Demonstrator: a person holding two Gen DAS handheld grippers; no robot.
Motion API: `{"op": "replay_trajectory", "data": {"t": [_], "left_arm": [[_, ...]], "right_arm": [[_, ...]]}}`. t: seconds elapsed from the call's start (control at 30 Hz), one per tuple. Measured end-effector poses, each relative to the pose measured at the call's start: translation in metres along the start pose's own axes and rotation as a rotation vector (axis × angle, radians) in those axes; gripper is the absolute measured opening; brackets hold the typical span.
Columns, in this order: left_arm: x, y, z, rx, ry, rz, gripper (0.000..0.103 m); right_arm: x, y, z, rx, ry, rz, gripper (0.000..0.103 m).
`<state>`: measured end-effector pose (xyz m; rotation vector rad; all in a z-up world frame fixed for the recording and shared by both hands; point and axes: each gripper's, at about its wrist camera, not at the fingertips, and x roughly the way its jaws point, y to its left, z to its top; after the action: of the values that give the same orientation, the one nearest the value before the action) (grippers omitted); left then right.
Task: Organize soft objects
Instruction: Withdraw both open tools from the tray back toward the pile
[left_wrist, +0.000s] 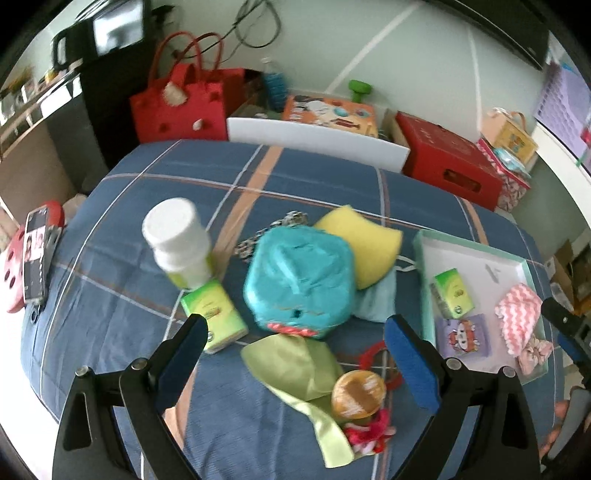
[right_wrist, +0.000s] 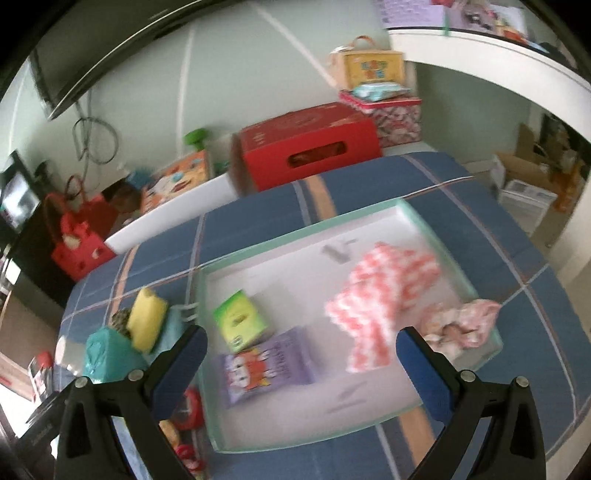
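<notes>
Blue plaid bed (left_wrist: 303, 173) | teal soft pack (left_wrist: 299, 280) crinkled, blurred | tray (right_wrist: 417, 221) holds pink cloth (right_wrist: 384, 295)

bed cover (left_wrist: 314, 177): soft woven cloth, matt
sponge (left_wrist: 364, 240): yellow foam, rough
teal pack (left_wrist: 299, 280): shiny crinkly plastic wrap
towel (right_wrist: 380, 299): fluffy pink and white cloth
tray (right_wrist: 369, 417): smooth card
bottle (left_wrist: 177, 240): smooth white plastic

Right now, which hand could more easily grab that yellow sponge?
Probably the left. The left gripper is open over the pile beside the sponge; the right gripper hangs open over the tray.
</notes>
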<state>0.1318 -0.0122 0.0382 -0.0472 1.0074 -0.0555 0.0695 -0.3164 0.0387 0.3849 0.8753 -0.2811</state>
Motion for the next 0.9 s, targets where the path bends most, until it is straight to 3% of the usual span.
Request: {"op": "replay_trajectory", "data": {"t": [0.63, 0.9], "left_arm": [[0.021, 0.030, -0.013, -0.090, 0.097, -0.043, 0.096], [0.030, 0.050, -0.026, -0.161, 0.148, -0.029, 0.096]], "right_arm": [[0.033, 0.090, -0.045, -0.223, 0.178, 0.161, 0.103], [0.037, 0.103, -0.063, -0.257, 0.208, 0.151, 0.103]]}}
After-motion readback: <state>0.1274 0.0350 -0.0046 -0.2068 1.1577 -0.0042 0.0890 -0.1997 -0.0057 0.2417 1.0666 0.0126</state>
